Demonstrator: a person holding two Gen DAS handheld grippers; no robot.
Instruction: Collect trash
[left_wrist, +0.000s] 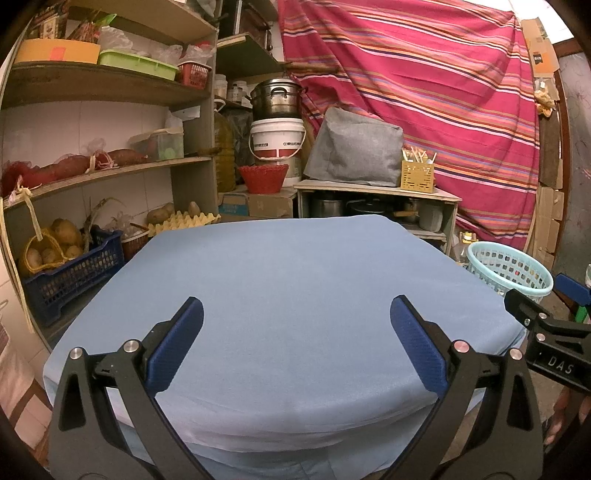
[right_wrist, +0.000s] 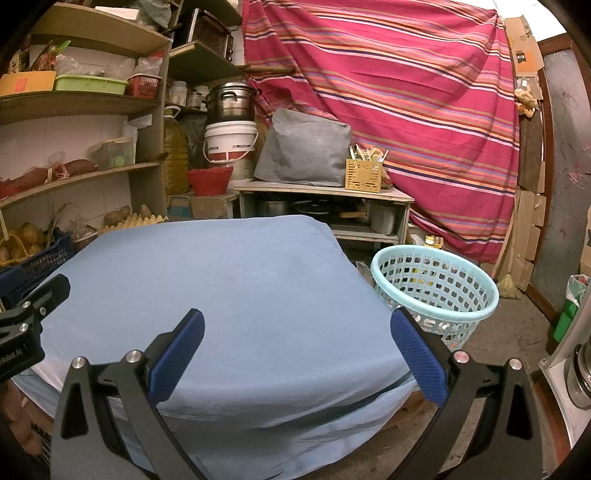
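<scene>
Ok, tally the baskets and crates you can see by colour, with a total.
Light blue laundry-style basket on the floor: 1
Red baskets, the bowl-shaped one and the small shelf one: 2
Dark blue crate holding potatoes: 1
Yellow woven basket inside that crate: 1
Total: 5

Ahead of the claw, a table draped in light blue cloth (left_wrist: 280, 295). Beyond its far edge sits a red bowl (left_wrist: 263, 178), with a white bucket (left_wrist: 277, 138) and steel pot (left_wrist: 275, 98) stacked above it. Farther right, a grey cushion (left_wrist: 351, 147) beside a yellow utensil holder (left_wrist: 417, 176). Striped magenta fabric (left_wrist: 424, 92) hangs behind. Off left, potatoes fill a blue crate (left_wrist: 70, 273).
</scene>
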